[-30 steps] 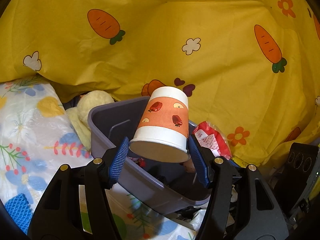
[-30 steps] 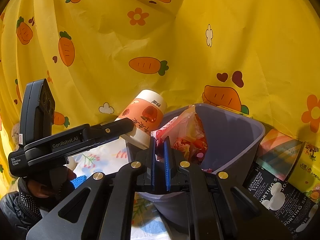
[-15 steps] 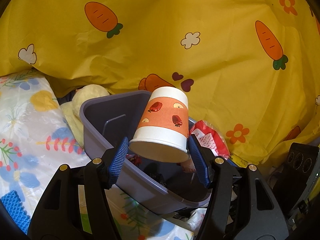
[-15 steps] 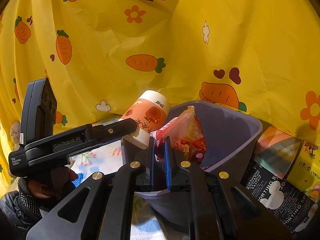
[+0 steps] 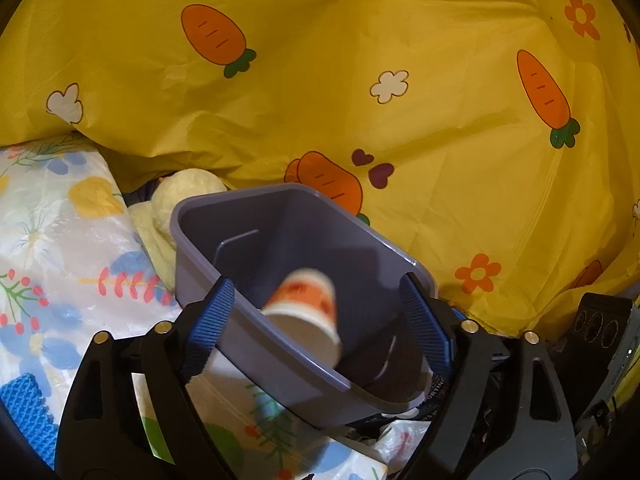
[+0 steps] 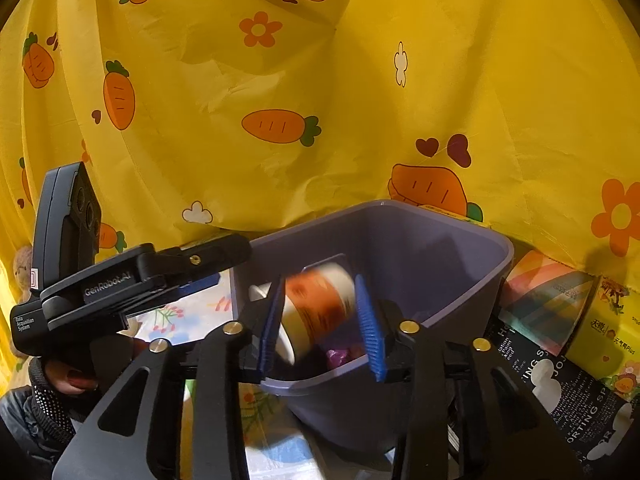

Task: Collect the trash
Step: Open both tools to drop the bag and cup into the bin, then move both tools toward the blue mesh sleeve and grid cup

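A grey-purple plastic bin (image 5: 280, 216) stands in front of a yellow carrot-print cloth; it also shows in the right wrist view (image 6: 460, 240). An orange and white paper cup (image 5: 304, 312) is blurred, in the air inside the bin's mouth, free of both grippers; the right wrist view shows it too (image 6: 320, 304). My left gripper (image 5: 316, 320) is open over the bin's near rim. My right gripper (image 6: 320, 328) is open over the bin. Purple and red trash (image 6: 340, 356) lies low inside the bin.
A floral plastic sheet (image 5: 60, 248) covers the surface at left. A pale plush toy (image 5: 180, 200) sits behind the bin. A blue knit cloth (image 5: 24, 404) lies at lower left. Printed boxes and a black bag (image 6: 560, 340) lie right of the bin.
My left gripper opened and let go of the cup, which now drops into the bin. My right gripper opened and the red snack wrapper it held is gone from its fingers.
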Motion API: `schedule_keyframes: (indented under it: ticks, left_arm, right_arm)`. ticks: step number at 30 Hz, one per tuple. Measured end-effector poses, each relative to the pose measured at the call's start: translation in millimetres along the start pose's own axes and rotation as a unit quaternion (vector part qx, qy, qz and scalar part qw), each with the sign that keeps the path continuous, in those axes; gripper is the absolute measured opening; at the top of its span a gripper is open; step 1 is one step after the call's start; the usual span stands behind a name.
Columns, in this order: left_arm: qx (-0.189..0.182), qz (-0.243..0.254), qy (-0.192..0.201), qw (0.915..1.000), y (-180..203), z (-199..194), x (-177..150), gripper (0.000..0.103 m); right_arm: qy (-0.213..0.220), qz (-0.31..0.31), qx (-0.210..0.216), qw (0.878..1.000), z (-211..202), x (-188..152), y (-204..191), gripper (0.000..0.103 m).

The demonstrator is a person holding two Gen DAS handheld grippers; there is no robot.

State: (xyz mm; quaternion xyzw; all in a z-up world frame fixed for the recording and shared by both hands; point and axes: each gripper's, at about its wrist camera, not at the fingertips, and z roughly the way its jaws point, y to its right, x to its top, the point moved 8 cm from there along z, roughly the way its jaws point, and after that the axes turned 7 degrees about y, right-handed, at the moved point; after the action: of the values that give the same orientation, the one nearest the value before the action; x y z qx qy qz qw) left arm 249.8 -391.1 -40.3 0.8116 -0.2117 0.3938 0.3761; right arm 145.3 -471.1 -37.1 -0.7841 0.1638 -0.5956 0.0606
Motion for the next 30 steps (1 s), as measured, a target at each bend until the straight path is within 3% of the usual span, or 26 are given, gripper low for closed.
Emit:
schedule_keyframes:
  ticks: [2,4,10,22,30]
  left_arm:
    - [0.013,-0.013,0.003,0.9998,-9,-5,2,0.089]
    - [0.025,-0.019,0.006,0.9995,-18,-12,3,0.089]
    - [0.064,-0.015,0.02,0.9977,-38,-40,0,0.09]
    - [0.14,-0.008,0.043,0.9892,-84,-119,-15,0.09]
    - [0.242,-0.053,0.062,0.9668,-153,-200,-36,0.09]
  right_arm:
    - [0.004,0.0,-0.006,1.0,-3,1,1,0.048]
    - [0.011,0.0,-0.012,1.0,-6,3,1,0.059]
    - [0.026,-0.008,-0.014,1.0,-12,6,-9,0.074]
    - [0.021,-0.014,0.0,1.0,-21,-2,-42,0.076]
    - [-0.016,-0.041,0.049,0.998,-13,-31,-99,0.077]
